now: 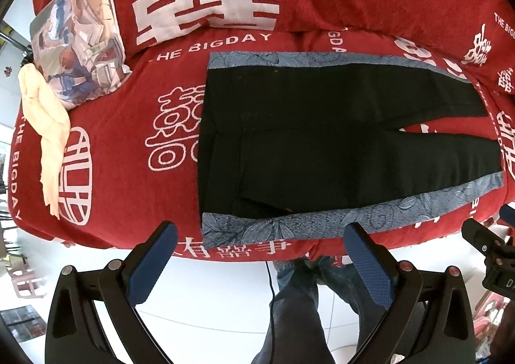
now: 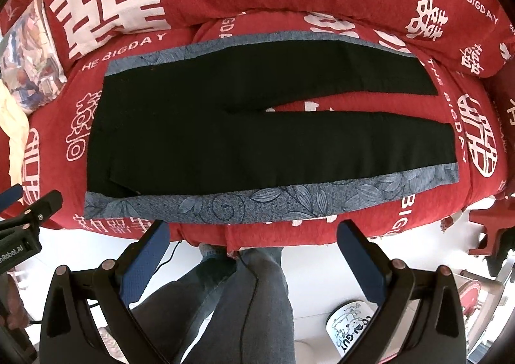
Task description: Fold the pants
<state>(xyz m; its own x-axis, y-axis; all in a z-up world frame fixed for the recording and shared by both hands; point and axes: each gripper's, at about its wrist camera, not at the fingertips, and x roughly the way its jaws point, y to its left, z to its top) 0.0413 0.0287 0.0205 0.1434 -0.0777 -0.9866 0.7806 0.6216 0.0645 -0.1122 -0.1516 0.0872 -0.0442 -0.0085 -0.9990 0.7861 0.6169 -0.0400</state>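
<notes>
Black pants (image 1: 322,138) with blue-grey floral side stripes lie flat on the red sofa seat, waist to the left, legs spread to the right. They also show in the right wrist view (image 2: 225,132). My left gripper (image 1: 262,228) is open and empty, just short of the near floral stripe by the waist. My right gripper (image 2: 252,227) is open and empty, in front of the near leg's stripe at the sofa's front edge. The right gripper's body shows at the left view's right edge (image 1: 492,254).
The sofa cover (image 1: 128,126) is red with white characters. A printed cushion (image 1: 77,42) and a pale yellow cloth (image 1: 48,126) lie at the left. The person's legs (image 2: 231,299) stand on the white floor below. A white mug (image 2: 347,328) sits lower right.
</notes>
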